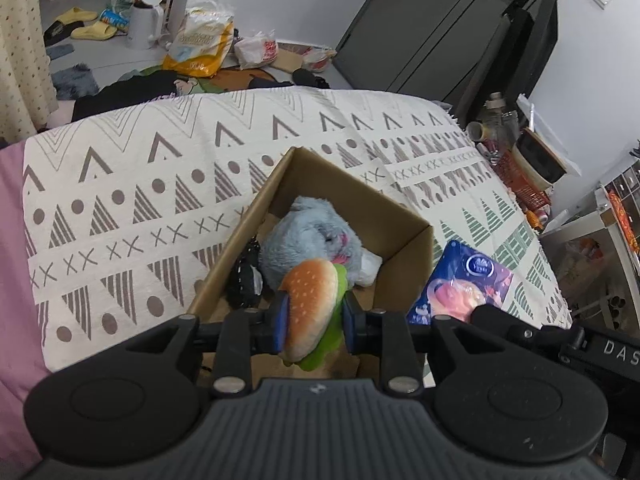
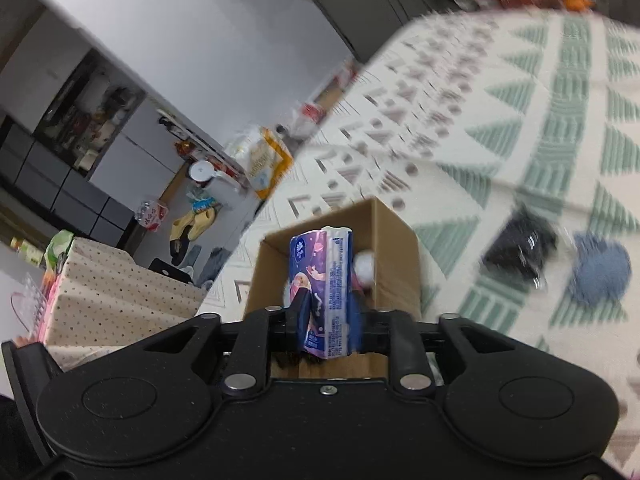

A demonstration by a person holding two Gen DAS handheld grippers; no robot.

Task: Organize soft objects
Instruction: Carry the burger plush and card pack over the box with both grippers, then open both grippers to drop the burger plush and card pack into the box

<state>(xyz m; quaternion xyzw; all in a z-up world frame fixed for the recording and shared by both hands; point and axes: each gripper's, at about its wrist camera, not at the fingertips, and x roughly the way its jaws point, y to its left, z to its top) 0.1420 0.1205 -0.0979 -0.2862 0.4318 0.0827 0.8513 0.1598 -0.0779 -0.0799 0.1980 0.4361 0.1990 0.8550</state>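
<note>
My left gripper (image 1: 313, 320) is shut on a plush hamburger (image 1: 310, 308) and holds it over the near end of an open cardboard box (image 1: 256, 208) on the patterned bedspread. Inside the box lie a grey-blue plush animal (image 1: 308, 236) and a black item (image 1: 244, 280). My right gripper (image 2: 330, 320) is shut on a blue tissue pack (image 2: 324, 280) and holds it above the same box (image 2: 394, 236). The pack also shows in the left wrist view (image 1: 464, 280), right of the box. The right wrist view is blurred.
A black bundle (image 2: 520, 248) and a blue fuzzy ball (image 2: 600, 276) lie on the bedspread (image 2: 520, 120) right of the box. Beyond the bed the floor holds bags (image 1: 200, 44), slippers (image 1: 94, 32) and a white kettle (image 1: 146, 16). A cluttered side table (image 1: 516, 152) stands at right.
</note>
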